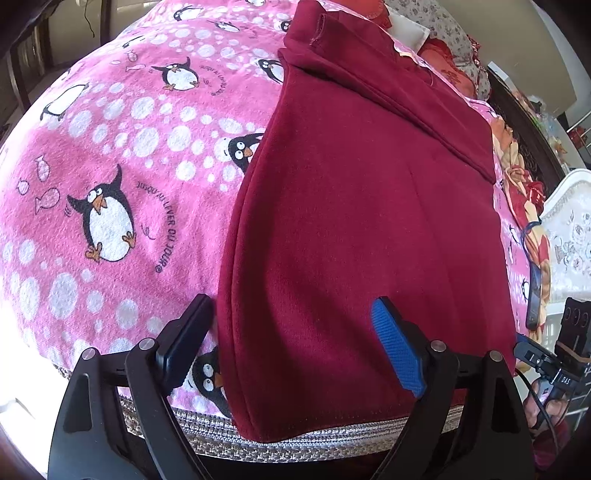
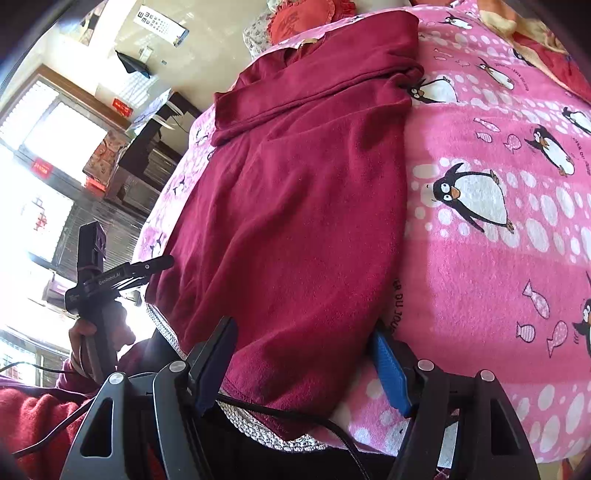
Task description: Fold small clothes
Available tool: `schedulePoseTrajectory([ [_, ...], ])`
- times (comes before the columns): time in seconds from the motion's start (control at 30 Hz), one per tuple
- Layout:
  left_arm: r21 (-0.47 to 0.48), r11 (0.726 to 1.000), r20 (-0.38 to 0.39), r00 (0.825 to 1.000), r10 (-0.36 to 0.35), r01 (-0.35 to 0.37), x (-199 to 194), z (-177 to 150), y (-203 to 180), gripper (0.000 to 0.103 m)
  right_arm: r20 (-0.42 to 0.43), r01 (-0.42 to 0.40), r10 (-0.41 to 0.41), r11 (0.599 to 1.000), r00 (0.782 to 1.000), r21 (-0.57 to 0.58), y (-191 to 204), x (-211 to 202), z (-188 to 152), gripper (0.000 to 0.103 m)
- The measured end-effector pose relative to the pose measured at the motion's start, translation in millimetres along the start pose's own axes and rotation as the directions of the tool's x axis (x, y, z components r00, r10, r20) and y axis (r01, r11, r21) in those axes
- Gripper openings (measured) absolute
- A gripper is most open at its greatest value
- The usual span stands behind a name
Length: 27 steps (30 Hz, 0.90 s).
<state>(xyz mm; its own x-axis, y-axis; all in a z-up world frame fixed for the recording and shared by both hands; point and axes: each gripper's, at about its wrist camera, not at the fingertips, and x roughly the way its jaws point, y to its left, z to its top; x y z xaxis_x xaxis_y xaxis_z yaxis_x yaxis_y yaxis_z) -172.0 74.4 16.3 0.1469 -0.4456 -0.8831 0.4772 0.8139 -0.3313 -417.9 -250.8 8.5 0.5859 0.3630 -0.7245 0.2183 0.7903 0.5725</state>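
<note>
We have the maroon garment spread flat on the penguin blanket, and our left tool and right tool gape wide, empty, straddling its near hem corners to pinch them.

matt maroon knit garment on fuzzy pink fleece blanket.

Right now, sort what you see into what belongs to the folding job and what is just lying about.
For the job:
- dark red garment, spread on the bed
- left claw, open at its near hem
- right claw, open at its near hem

Lying about:
- pink penguin blanket
- phone
- red cushion
</note>
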Motion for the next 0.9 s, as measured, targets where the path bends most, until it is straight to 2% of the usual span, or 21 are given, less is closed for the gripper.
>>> schedulePoseTrajectory([
  [0.23, 0.039, 0.999, -0.048, 0.999, -0.003, 0.005, 1.6, 4.7, -2.3, 0.09, 0.016, -0.03, 0.03, 0.999, 0.999, -0.018, 1.4, 2.5, -1.3, 0.069],
  [0.37, 0.024, 1.0, -0.055, 0.998, -0.012, 0.013, 1.8, 5.9, 0.2, 0.09, 0.017, -0.075, 0.075, 0.997, 0.997, 0.009, -6.5, -0.8, -1.8, 0.069],
  [0.47, 0.056, 0.998, -0.058, 0.998, 0.035, -0.031, 4.5, 5.0, -8.1, 0.09, 0.025, -0.091, 0.09, 0.995, 0.996, 0.035, -9.7, 1.6, 0.1, 0.069],
  [0.7, 0.112, 0.985, -0.037, 0.99, 0.135, -0.13, 11.2, -2.5, -25.0, 0.09, 0.011, -0.073, 0.073, 0.997, 0.997, -0.003, -1.7, 7.0, 6.2, 0.069],
  [0.9, 0.126, 0.981, -0.032, 0.988, 0.152, -0.146, 14.0, -5.2, -31.4, 0.09, 0.016, -0.085, 0.085, 0.996, 0.996, 0.016, -3.2, 8.3, 7.8, 0.069],
])
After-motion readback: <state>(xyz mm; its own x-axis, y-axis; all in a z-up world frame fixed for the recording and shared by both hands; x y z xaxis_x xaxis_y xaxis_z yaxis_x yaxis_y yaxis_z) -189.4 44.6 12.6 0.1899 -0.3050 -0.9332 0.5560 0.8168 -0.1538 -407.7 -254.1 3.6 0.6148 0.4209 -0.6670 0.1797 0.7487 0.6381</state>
